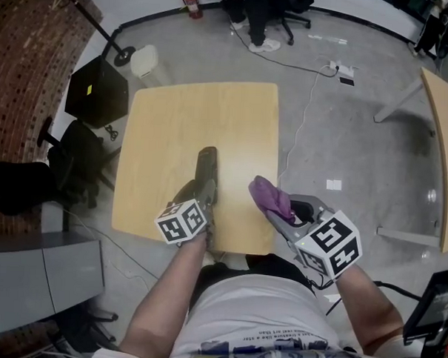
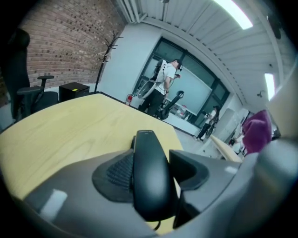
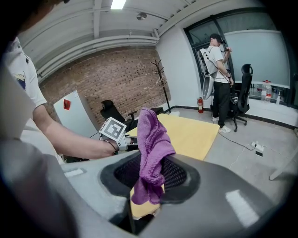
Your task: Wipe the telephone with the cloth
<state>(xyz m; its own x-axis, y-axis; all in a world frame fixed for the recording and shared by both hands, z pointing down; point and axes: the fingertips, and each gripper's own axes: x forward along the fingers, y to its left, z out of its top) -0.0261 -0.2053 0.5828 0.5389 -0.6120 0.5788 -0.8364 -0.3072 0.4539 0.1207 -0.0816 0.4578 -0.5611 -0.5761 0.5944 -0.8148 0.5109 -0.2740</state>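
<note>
Wiping not yet begun: left tongs (image 1: 202, 198) pinch the telephone (image 1: 207, 166) at the worktop's (image 1: 175, 113) 6 o'clock side, right tongs (image 1: 283, 214) pinch the cloth (image 1: 271, 196) at its 3 o'clock; next, the cloth likely needs pressing onto it.

Left gripper (image 1: 203, 187), right gripper (image 1: 276, 210): jaws clamped.

An office: brick wall (image 3: 107, 74), swivel chair (image 3: 244, 95), coat stand (image 3: 161, 83), glass partition (image 3: 260, 51)
</note>
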